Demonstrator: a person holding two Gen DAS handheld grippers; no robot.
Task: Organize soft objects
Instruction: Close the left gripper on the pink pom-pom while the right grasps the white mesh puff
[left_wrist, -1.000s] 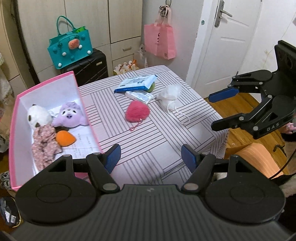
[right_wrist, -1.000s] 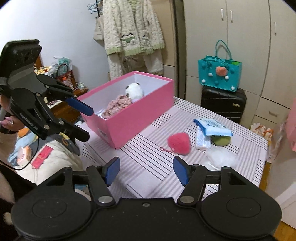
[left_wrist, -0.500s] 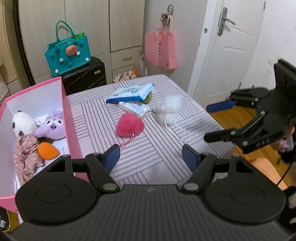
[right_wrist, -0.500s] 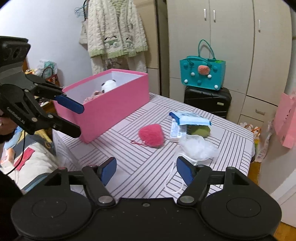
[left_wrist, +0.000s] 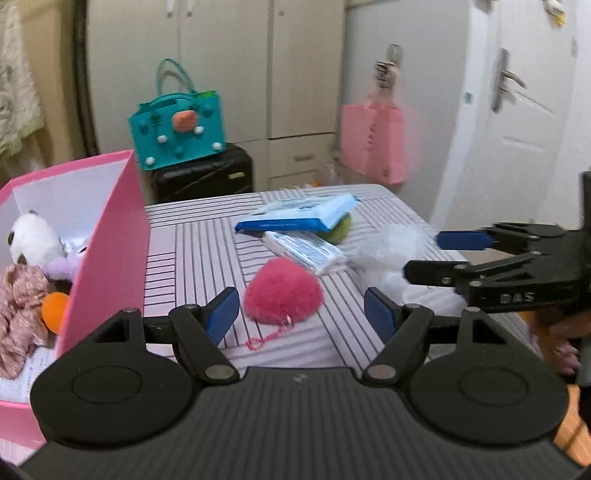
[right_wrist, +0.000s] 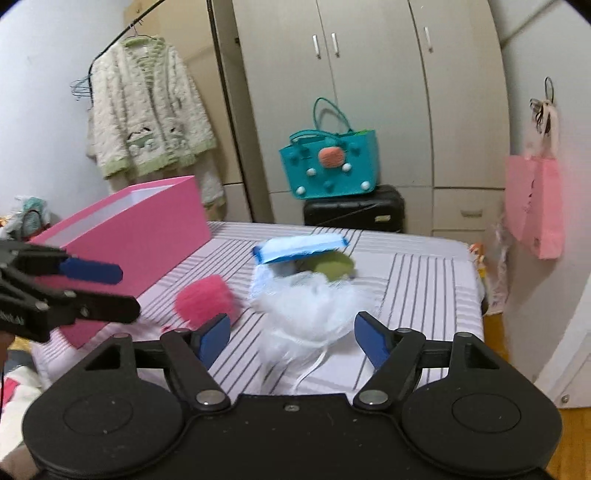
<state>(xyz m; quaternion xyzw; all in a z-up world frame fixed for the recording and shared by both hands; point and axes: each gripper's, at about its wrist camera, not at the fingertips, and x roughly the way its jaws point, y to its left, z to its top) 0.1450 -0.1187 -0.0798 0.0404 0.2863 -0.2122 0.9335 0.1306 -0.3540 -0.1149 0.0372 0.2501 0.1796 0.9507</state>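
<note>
While over pompom (left_wrist: 282, 290), fingers (left_wrist: 221, 314) apart

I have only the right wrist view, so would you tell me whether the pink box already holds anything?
Observer: Yes. The box holds a panda plush, a purple plush, an orange ball and a floral cloth.
Operator: Thank you. Is the left gripper lined up on the pompom?
Observer: Roughly. In its own view the pompom shows between the open fingers of the left gripper and is not gripped.
</note>
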